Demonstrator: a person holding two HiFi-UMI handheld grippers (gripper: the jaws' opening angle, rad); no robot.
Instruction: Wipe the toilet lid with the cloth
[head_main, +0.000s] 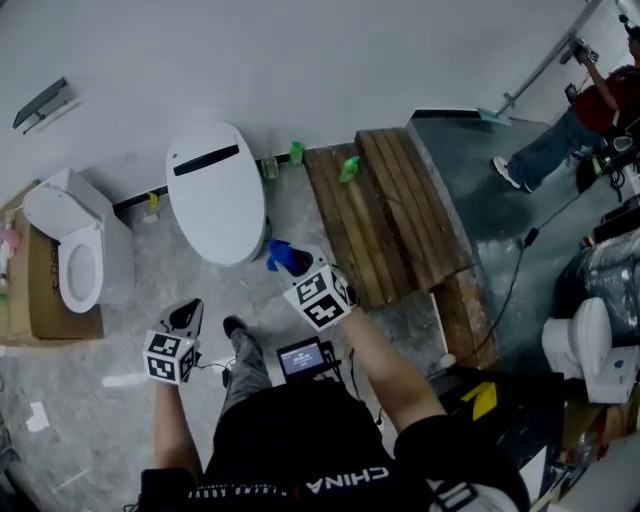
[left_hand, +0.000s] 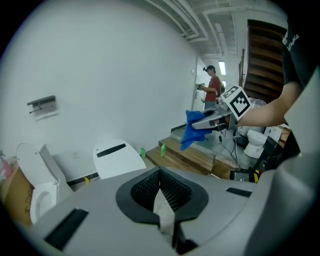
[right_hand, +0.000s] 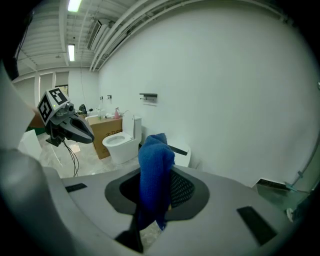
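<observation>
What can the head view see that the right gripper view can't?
Only the head view shows the wooden platform, the green bottles by the wall and a person in a red top far off. Only the right gripper view shows the ceiling lamps and the pipes overhead. Both show the blue cloth clamped by the right gripper, the left gripper, the closed toilet lid and the open toilet beside a cardboard box.
</observation>
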